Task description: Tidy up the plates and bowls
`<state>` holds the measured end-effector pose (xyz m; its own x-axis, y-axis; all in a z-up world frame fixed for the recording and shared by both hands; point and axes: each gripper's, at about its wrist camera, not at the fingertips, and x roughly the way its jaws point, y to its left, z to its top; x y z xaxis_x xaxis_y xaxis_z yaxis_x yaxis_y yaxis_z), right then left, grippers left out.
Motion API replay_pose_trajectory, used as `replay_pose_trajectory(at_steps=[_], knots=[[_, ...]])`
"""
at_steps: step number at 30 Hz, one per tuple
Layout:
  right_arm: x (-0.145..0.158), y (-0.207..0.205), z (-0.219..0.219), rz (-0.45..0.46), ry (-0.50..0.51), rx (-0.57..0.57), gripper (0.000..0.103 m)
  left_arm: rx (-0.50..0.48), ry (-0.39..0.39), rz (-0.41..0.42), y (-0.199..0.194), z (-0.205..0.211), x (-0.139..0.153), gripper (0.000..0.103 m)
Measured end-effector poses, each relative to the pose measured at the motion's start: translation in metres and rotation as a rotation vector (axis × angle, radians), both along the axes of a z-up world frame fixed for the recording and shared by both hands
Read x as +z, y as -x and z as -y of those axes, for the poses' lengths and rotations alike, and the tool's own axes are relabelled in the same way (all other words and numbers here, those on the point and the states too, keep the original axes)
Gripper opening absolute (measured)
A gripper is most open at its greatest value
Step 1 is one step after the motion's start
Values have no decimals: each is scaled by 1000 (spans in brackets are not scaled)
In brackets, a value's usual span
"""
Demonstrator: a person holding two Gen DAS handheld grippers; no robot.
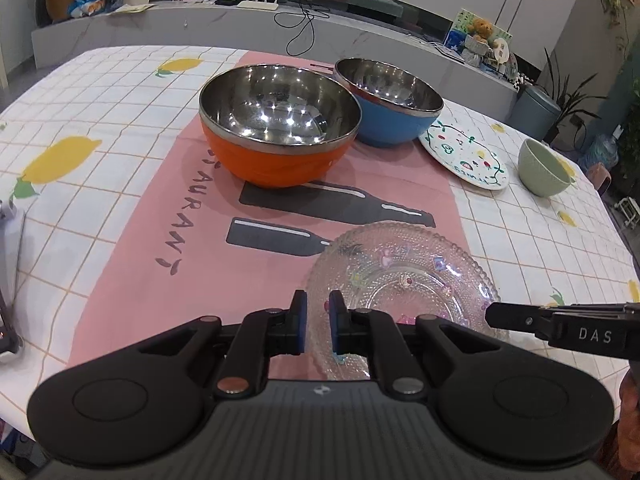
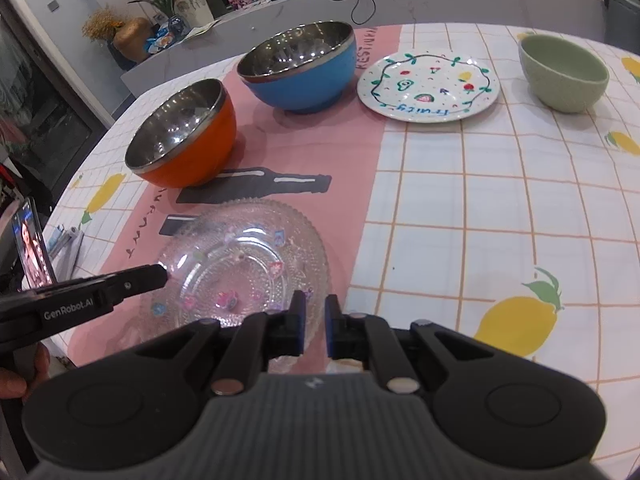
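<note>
In the left wrist view, the left gripper (image 1: 318, 322) has its two blue pads close together with the near left rim of the glass plate (image 1: 404, 280) sitting in the small gap. It looks like it is pinching the rim, but I cannot tell for sure if the pads press it. The right gripper (image 1: 494, 316) pokes in from the right and its tip meets the other side of the same plate. Two grippers on one plate probably means the wide plate is easier to lift from both sides. Behind sit the orange bowl (image 1: 280, 136) and the blue bowl (image 1: 388, 104), just beside each other on the pink mat (image 1: 132, 264). The painted plate (image 1: 464, 156) and green bowl (image 1: 544, 168) are to the right on the lemon cloth (image 1: 100, 100).

In the right wrist view, the right gripper (image 2: 316, 328) is also nearly closed, with the plate's near right rim (image 2: 240, 264) between its pads. The left gripper (image 2: 162, 274) touches the plate's left edge. A phone (image 2: 34, 256) stands at the far left. Nothing is stacked yet.
</note>
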<state>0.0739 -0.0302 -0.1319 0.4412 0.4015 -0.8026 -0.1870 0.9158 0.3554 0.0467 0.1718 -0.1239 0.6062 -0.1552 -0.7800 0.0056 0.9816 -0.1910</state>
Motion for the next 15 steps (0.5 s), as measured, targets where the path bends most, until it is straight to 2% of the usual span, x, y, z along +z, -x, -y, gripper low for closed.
replay_pose_trajectory(at_steps=[11,15], knots=[[0,0,0,5,4,9,8,-3,-47,-20,-3,4,1,14],[3,1,4,15,8,5,17,3,-43,-18,-2,4,4,15]])
